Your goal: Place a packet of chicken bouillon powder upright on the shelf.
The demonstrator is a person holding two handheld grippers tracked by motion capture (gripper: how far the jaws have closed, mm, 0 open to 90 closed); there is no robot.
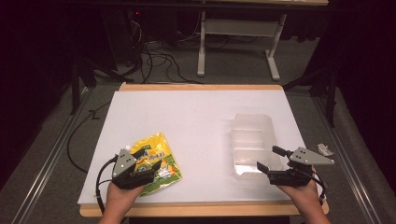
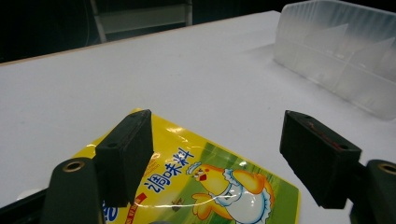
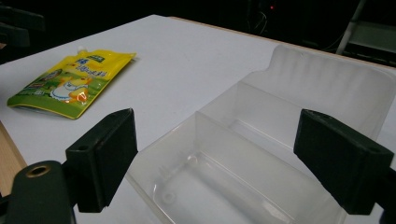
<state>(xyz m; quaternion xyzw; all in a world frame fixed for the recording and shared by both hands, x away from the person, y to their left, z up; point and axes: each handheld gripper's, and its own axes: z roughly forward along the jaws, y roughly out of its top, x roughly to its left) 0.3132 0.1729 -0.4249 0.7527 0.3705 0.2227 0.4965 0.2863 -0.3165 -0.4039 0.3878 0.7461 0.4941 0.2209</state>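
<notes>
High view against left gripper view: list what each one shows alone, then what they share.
High view alone: the right tool open by the tray's near end, both hands, the floor cables and a white frame behind the table. Left gripper view alone: the chicken drawing and blue lettering on the pouch. Shared: the yellow pouch, the clear divided tray, the white table and the open left tool over the pouch.

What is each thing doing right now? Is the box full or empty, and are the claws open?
Yellow pouch: lying flat on the white table, cap end away from the person, not gripped.
Clear plastic box: upright, open on top, dividers inside, empty.
Left gripper: open, jaws over the pouch's near end, not pressing it.
Right gripper: open, aimed at the box, nothing held.
</notes>
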